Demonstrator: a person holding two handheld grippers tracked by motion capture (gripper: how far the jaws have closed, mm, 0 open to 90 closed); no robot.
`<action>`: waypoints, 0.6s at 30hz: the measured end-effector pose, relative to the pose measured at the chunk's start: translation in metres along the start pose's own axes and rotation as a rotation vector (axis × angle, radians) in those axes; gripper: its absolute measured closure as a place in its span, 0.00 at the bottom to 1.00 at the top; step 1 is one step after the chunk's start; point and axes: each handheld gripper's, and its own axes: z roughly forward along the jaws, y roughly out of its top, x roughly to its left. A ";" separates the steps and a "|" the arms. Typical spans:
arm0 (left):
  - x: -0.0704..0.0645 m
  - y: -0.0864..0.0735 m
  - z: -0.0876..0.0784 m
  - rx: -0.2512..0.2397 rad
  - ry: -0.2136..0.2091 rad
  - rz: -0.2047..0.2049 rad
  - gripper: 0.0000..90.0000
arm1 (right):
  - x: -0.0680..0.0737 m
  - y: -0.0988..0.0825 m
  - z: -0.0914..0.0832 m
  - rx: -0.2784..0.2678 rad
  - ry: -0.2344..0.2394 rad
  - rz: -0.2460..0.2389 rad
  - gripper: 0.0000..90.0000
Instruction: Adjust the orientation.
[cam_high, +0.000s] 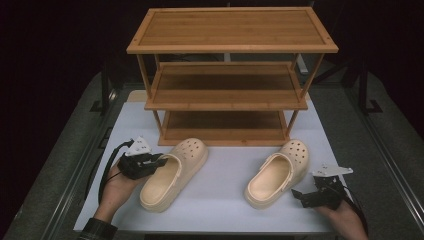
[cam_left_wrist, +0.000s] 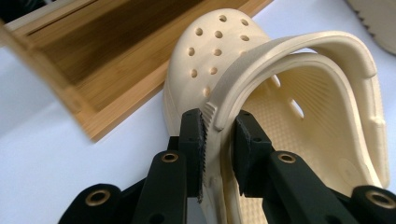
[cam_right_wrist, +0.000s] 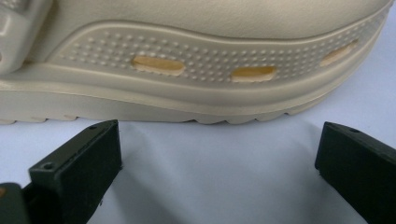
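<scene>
Sitting empty, rack (cam_high: 227, 95) w/ both clogs (cam_high: 172, 172) on table (cam_high: 220, 205).

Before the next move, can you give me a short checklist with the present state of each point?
1. Left gripper has the left clog by its side wall: ok, jaws closed on the wall.
2. Right gripper has the right clog: not ok, jaws open and apart from its side.
3. Both clogs lie flat on the table: ok.
4. Rack shelves are free: ok for the top shelf; the two lower shelves are partly hidden, cannot tell.
5. Left grip will hold in a lift: cannot tell.
</scene>
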 end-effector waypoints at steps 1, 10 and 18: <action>0.001 -0.002 -0.001 -0.002 0.000 -0.009 0.84 | 0.000 0.000 0.000 0.000 0.000 0.000 0.00; 0.000 -0.007 -0.003 -0.005 -0.012 -0.025 0.82 | 0.000 0.000 0.000 -0.001 0.000 -0.001 0.00; 0.001 -0.010 -0.004 -0.026 -0.049 -0.067 0.73 | 0.000 0.000 0.000 0.000 0.000 0.000 0.00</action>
